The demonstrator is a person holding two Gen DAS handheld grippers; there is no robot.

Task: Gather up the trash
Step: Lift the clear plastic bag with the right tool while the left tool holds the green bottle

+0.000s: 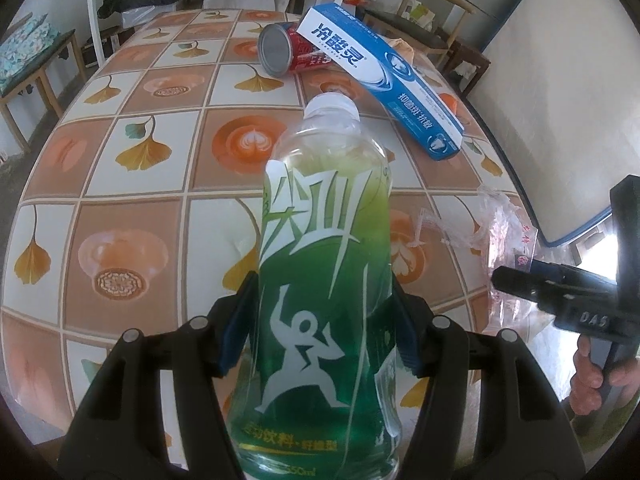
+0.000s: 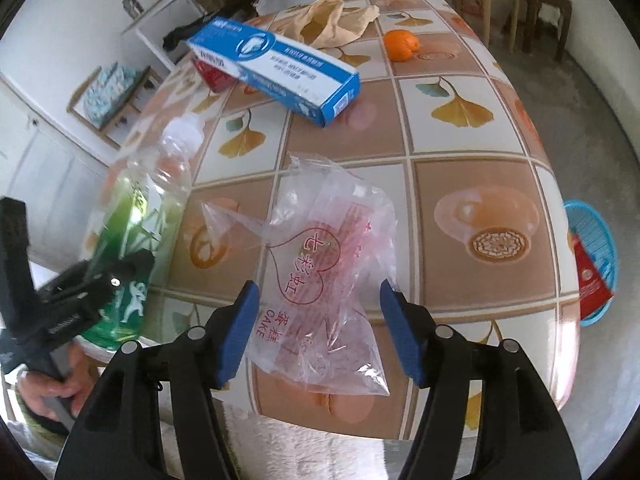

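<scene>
Orange beside beige cloth bag; patterned tablecloth; wooden chair.

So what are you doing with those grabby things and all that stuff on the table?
A person is collecting trash with a gripper in each hand. The left gripper is clamped on a green drink bottle. The right gripper is open, with a crinkly clear plastic bag on the table between its fingers. A blue toothpaste box leaning on a red can waits farther back.
</scene>
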